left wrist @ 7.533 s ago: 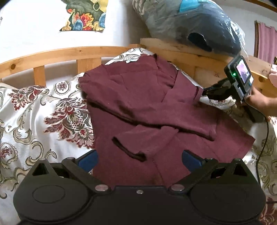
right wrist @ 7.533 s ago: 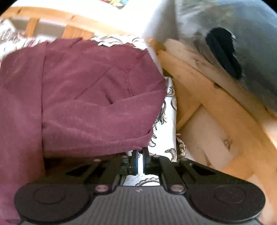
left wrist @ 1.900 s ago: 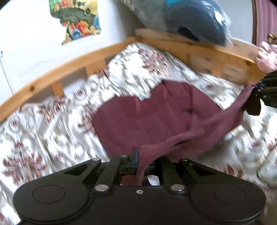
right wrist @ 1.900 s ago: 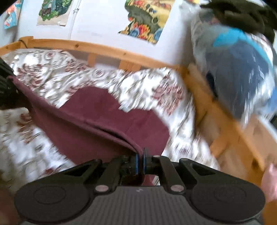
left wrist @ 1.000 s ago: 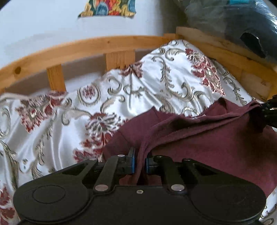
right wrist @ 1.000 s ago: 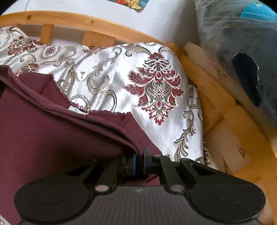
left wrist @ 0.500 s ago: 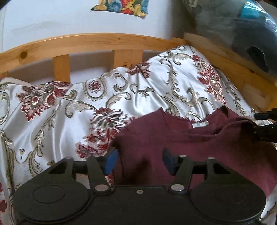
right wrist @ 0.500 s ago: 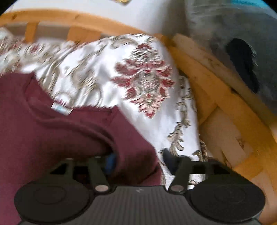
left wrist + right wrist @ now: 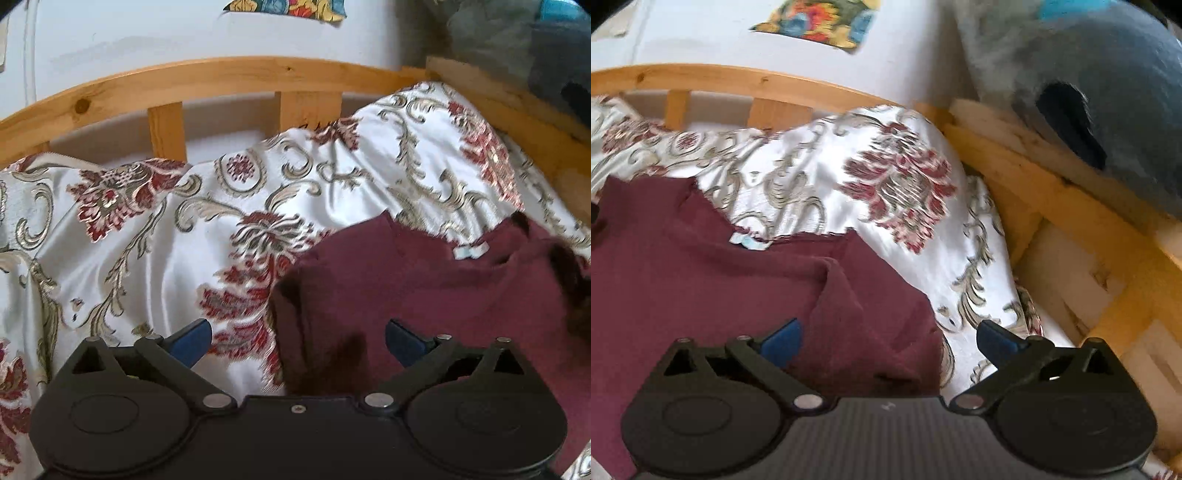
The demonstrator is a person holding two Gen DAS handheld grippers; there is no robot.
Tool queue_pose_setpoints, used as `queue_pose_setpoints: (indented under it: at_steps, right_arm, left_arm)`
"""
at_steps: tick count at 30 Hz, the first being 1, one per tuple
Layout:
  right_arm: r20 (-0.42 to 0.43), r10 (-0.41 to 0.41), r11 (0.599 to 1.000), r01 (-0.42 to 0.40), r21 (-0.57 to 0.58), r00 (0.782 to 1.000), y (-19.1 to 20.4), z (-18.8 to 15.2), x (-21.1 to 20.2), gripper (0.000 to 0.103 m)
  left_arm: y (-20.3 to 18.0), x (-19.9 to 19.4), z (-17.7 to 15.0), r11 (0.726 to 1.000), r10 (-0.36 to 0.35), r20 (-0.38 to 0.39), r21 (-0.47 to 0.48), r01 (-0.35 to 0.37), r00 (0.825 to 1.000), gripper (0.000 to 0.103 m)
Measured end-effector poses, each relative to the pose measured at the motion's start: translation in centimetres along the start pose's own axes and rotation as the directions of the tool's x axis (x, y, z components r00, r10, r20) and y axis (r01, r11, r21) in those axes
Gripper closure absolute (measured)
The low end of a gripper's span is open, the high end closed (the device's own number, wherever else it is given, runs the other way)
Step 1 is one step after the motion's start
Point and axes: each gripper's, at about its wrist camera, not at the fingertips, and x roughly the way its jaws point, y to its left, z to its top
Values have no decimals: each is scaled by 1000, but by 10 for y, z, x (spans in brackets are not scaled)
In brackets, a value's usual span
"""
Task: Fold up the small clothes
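- Maroon long-sleeved top (image 9: 424,291) lying folded on the floral satin bedspread (image 9: 147,240), neckline and pale label (image 9: 471,253) toward the headboard.
- Left gripper (image 9: 297,341) just over the top's left edge, jaws spread wide after just opening; cloth lying between them, pinched by neither pad.
- Right gripper (image 9: 888,341) over the top's right corner, jaws likewise spread wide, just opened; a raised fold of maroon cloth between them, loose.
- Wooden headboard rail (image 9: 221,79) with 2 upright slats close behind the bedspread; white wall with a colourful poster (image 9: 816,22) above.
- Bulky grey-blue bundle in clear plastic (image 9: 1089,85) resting on the wooden side frame (image 9: 1052,199), right of the bed.
- Nothing lying across the top; the right-wrist picture slightly blurred.
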Motion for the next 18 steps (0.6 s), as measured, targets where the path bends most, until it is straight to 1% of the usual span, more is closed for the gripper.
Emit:
queue_pose_setpoints:
  at_steps: [3,5,7,8,10,11,12,13,15,18]
  right_arm:
    - [48,9,989,-2,-146,999,14,-3,-10,0]
    - [70,52,974,-35,-223,996,22,-6,-18,0]
    - [47,65,960,-49,-276,997,32,-9,-18,0]
    - [35,55,955,-42,-292,998,35,-10,-16,4]
    - [15,27,960,-22,-281,1000,34,-9,-7,19]
    - [-3,21,970,-21,-242,1000,28,-7,-1,43]
    - [-22,17,982,-21,-190,1000,20,-6,4,72]
    - [-41,7,992,-13,-128,999,11,-4,9,81]
    - [-33,-18,1000,18,-7,999,-10,1,12,92]
    - [-59,9,992,-1,125,998,-35,2,20,92]
  left_arm:
    - [2,0,-3,1000,15,-8,-9,-15,1000,2]
    - [3,-1,-3,1000,18,2,-20,-18,1000,1]
    - [3,-3,-4,999,29,23,-37,-28,999,1]
    - [3,-4,-4,998,35,32,-47,-34,999,1]
    - [2,-5,-5,997,38,43,-63,-36,998,1]
    - [1,-5,-5,997,38,45,-68,-35,998,1]
    - [0,-5,-6,997,38,44,-69,-34,998,1]
    - [-1,-5,-7,997,37,42,-66,-34,998,1]
    - [-4,-5,-10,998,39,38,-45,-37,999,1]
    - [-9,-4,-13,999,47,38,-16,-46,998,1]
